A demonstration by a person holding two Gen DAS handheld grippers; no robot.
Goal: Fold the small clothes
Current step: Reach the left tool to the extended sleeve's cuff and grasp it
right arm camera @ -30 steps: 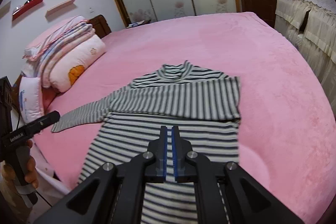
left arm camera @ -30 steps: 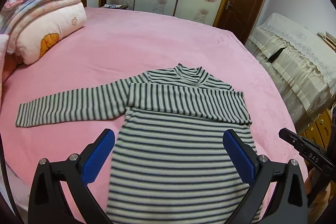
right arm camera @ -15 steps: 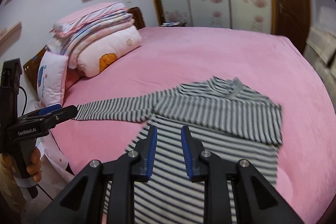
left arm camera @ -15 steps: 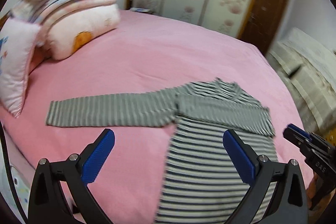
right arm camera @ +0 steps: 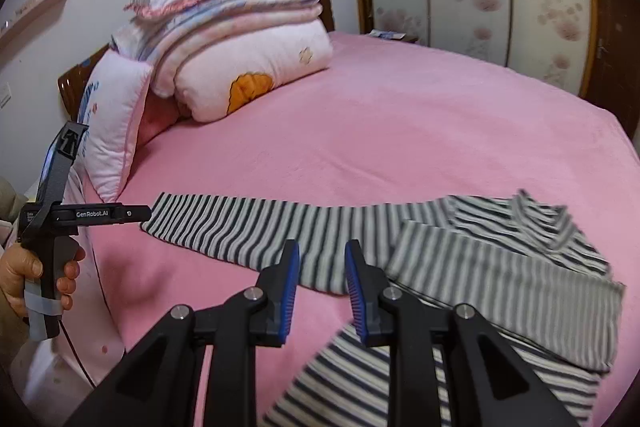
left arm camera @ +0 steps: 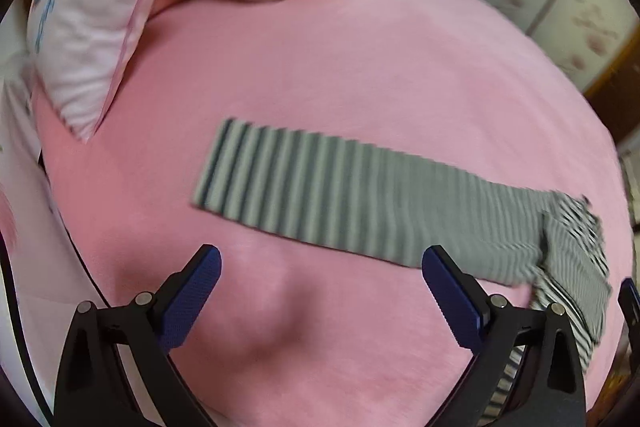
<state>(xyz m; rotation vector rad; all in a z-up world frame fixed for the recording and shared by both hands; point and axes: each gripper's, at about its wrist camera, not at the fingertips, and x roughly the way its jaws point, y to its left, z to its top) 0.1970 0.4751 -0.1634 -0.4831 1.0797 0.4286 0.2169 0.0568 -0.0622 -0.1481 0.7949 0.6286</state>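
The big pink bed [right arm camera: 420, 131] holds your striped shirt [right arm camera: 500, 267], which lies flat near the front edge with one long sleeve [left arm camera: 340, 195] stretched out toward the pillow [right arm camera: 112, 123]. Your left claw [left arm camera: 320, 303] is wide with nothing in it, just above the sleeve. Your right claw [right arm camera: 322, 291] is narrow and empty too.

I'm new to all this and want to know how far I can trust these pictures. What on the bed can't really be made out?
- Striped top: its hem runs off the bottom edge in the right wrist view, partly behind the right tongs.
- Same top in the left wrist view: the body is cut by the right edge, and the sleeve is blurred.
- Small items at the bed's far edge: too small to identify.
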